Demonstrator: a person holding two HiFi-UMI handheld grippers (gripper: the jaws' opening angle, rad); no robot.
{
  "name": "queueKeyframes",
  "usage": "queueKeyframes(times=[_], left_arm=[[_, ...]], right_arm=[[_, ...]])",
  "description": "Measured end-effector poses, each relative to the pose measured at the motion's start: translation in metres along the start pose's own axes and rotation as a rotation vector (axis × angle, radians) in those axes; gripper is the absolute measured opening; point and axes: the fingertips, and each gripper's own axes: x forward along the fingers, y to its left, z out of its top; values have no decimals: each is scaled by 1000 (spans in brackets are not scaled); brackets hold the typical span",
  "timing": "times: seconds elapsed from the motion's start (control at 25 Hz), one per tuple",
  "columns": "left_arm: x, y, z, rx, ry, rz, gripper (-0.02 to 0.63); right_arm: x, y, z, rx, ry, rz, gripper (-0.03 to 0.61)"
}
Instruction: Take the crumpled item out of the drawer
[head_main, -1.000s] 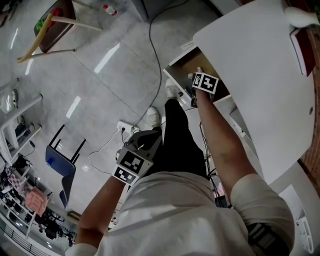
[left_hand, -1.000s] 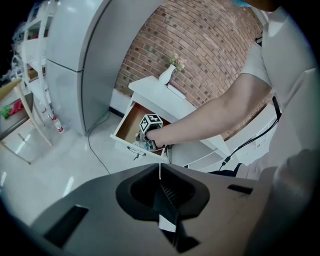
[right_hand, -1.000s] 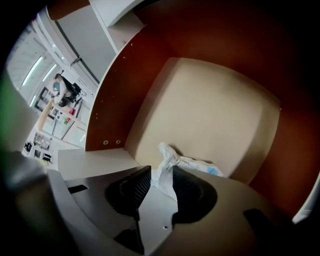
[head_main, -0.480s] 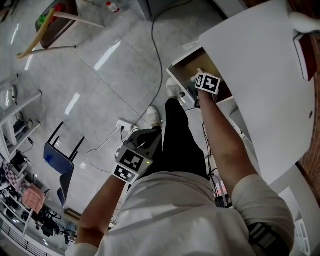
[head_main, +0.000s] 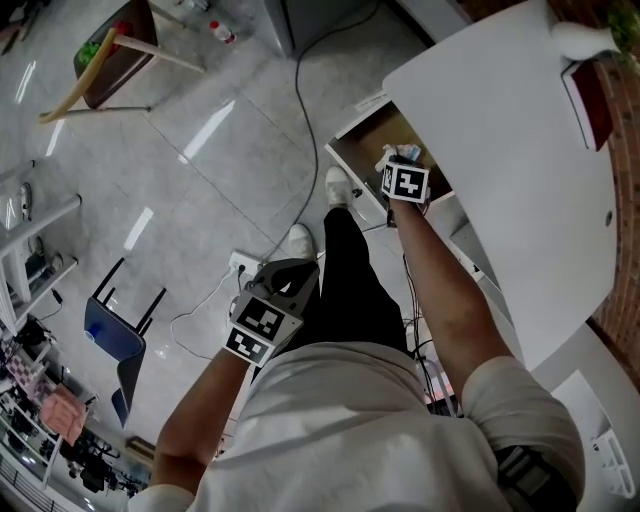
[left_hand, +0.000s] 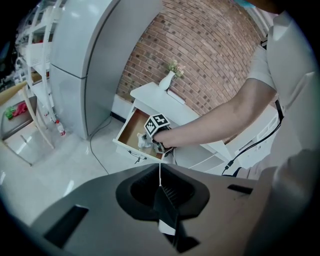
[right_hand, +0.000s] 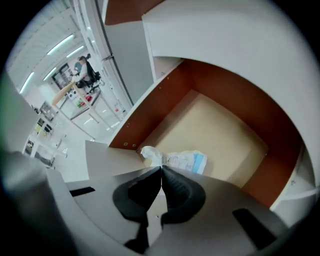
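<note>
Evidently the right gripper (right_hand: 161, 168) was inside the open drawer (right_hand: 215, 95) because that was where the crumpled item (right_hand: 180, 160) lay, on the drawer's pale floor near its front wall. I had the fingers closed, and the item's white corner met their tips, so I judged they had a pinch on that edge rather than on the bulk of the paper. Coming in from above the drawer's front suited this, since the sheet was loose and thin, and an edge was the only part slim enough to catch.

From the head view the right gripper (head_main: 400, 165) sat over the drawer (head_main: 370, 135), which stuck out from under the white table (head_main: 500, 150). The left gripper (head_main: 290, 275) hung well away from the drawer, low at my side; its fingers (left_hand: 167, 192) were closed on nothing, as the job needed only one arm. My guess was that the pinch was shallow, and a quick lift out of the drawer could let the paper slip free.
</note>
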Motion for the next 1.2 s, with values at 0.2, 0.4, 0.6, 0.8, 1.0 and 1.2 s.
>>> queueKeyframes(times=[0.2,0.4,0.6,0.8,1.0,1.2], left_arm=[[-24,-14,-5,33,-39,2,26],[-60,-25,-9,49,-90,17,25],[-101,-33,-16,37,-157,43,25],[-142,-46,-28,27,-216,54,25],[-178,-60,-41,46,-259,72,25],[-208,-74,-57,62,-288,98,25]], right_arm=[[-47,20,8,-63,-71,19,29],[-101,45,2,-134,-107,56,29],[-167,82,-13,-234,-139,122,29],[-245,119,-33,-306,-176,190,29],[-318,150,-58,-349,-213,247,29],[-379,178,-90,-371,-244,299,29]])
